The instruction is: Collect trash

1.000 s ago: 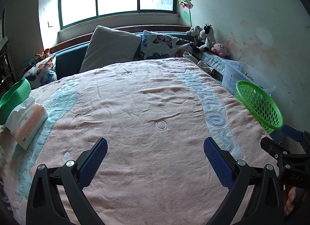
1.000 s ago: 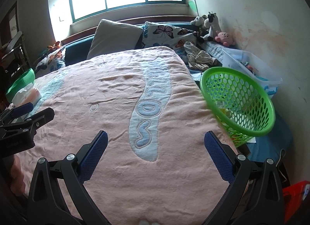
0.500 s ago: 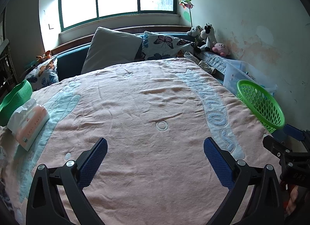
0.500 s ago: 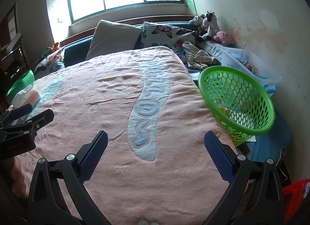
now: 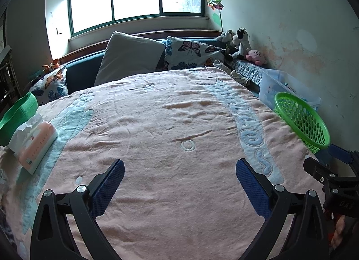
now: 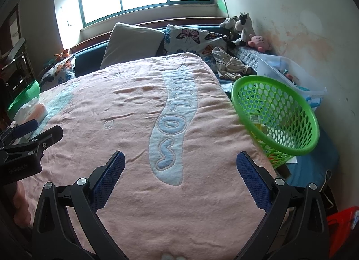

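Note:
A green mesh basket (image 6: 276, 116) leans at the bed's right edge with some scraps inside; in the left wrist view the basket (image 5: 301, 118) shows at the right. My right gripper (image 6: 179, 170) hovers open over the pink blanket (image 6: 125, 112), left of the basket, holding nothing. My left gripper (image 5: 178, 178) is open and empty above the blanket's middle (image 5: 157, 125). Each gripper shows at the edge of the other's view: the right one (image 5: 325, 165), the left one (image 6: 36, 132).
A pink tissue pack (image 5: 33, 141) and a green bowl (image 5: 18, 114) lie at the bed's left. Pillows (image 5: 130, 56) and plush toys (image 5: 240, 42) line the headboard. A clear plastic bin (image 6: 289, 76) and crumpled cloth (image 6: 228, 65) sit behind the basket by the wall.
Both grippers have drawn back a little from the bed; the basket sits farther off and smaller in both views. Both stay open.

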